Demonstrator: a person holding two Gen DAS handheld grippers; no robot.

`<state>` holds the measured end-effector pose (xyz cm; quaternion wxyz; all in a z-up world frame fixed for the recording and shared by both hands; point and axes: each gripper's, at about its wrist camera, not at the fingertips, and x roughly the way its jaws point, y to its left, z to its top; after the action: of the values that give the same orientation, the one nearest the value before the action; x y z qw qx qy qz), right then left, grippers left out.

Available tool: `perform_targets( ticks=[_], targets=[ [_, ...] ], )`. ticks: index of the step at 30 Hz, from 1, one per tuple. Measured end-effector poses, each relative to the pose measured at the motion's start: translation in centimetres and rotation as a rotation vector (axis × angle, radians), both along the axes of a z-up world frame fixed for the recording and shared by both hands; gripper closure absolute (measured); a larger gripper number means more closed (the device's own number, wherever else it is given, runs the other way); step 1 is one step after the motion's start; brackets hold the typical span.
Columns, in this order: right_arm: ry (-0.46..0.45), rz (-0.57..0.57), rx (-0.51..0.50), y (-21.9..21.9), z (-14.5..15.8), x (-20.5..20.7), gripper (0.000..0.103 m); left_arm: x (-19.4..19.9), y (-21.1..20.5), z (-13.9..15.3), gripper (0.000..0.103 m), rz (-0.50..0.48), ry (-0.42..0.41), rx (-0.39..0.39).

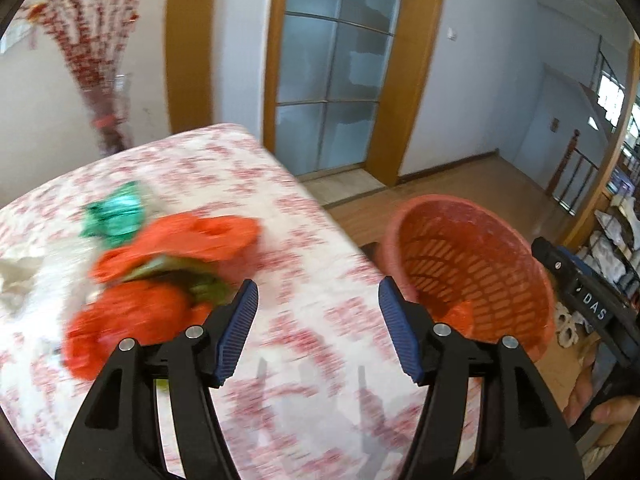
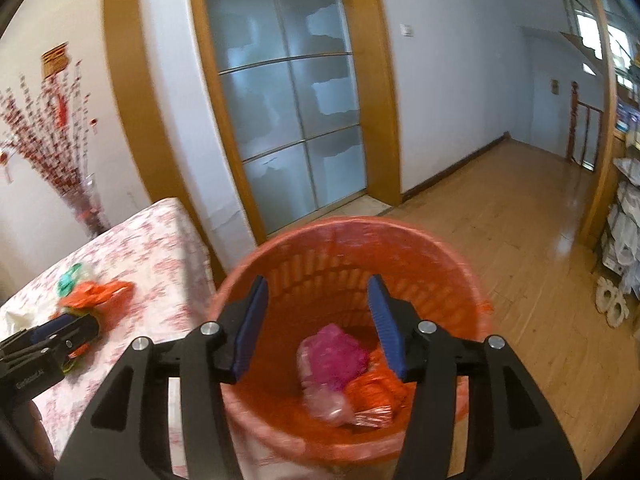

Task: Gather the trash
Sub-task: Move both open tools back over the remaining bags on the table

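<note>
Over the red-patterned tablecloth (image 1: 304, 240), the left gripper (image 1: 318, 292) has its blue-padded fingers (image 1: 244, 312) spread with nothing between them, just beside a heap of trash: orange plastic bags (image 1: 176, 248), a green wrapper (image 1: 114, 216) and white paper (image 1: 16, 276). Above the orange slotted wastebasket (image 2: 448, 264), which stands on the wooden floor (image 2: 520, 216) beside the table edge, the right gripper (image 2: 318, 304) likewise holds its fingers (image 2: 384, 316) apart and empty. Inside the basket lie a pink crumpled bag (image 2: 332, 356), an orange bag (image 2: 372, 392) and a clear wrapper (image 2: 332, 404).
</note>
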<state>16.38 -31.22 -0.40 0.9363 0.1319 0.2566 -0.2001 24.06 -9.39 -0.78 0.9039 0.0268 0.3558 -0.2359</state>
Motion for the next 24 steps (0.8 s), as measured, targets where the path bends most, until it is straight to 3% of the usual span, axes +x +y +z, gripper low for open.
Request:
perform_targets(
  ticks=[9, 16, 24],
  targets=[
    [0.032, 0.203, -0.005, 8.7, 0.6, 3.0, 0.049, -0.7, 9.4, 0.1, 0.035, 0.171, -0.042, 0.033],
    [0.080, 0.400, 0.015, 17.1, 0.5, 6.2, 0.046, -0.3, 17.7, -0.3, 0.035, 0.338, -0.030, 0.027],
    [0.121, 0.492, 0.057, 23.8, 0.1, 9.9, 0.037, -0.7, 23.8, -0.9, 0.035, 0.452, -0.015, 0.009]
  ],
)
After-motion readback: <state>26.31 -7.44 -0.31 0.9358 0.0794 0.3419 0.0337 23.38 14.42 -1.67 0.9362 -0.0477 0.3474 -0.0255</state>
